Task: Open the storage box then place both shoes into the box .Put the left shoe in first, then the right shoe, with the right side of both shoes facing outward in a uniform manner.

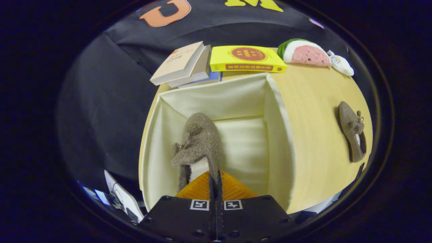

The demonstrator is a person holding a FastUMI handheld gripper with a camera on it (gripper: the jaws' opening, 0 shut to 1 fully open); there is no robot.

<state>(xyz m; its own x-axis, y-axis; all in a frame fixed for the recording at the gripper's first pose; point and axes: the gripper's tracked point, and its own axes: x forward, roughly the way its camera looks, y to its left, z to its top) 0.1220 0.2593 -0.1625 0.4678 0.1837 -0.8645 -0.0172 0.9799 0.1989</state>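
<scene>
One shoe (199, 145) hangs inside the open storage box (276, 135) at the desk's (314, 111) left edge, pinched at its heel rim by the gripper (215, 179). The other shoe (352, 130) lies near the right edge. Books (216, 62) and plush toys (314, 55) line the far edge behind the box.

Pale wooden table (317, 111) ahead of me, black cloth wall (111, 84) behind it, 3 stacked books (184, 65), 1 yellow book (248, 59), watermelon plush (303, 52), small white plush (341, 64).

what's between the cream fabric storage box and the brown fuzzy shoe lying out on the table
Nothing: the gripper view shows bare pale wooden tabletop between the cream fabric storage box and the brown fuzzy shoe.
</scene>
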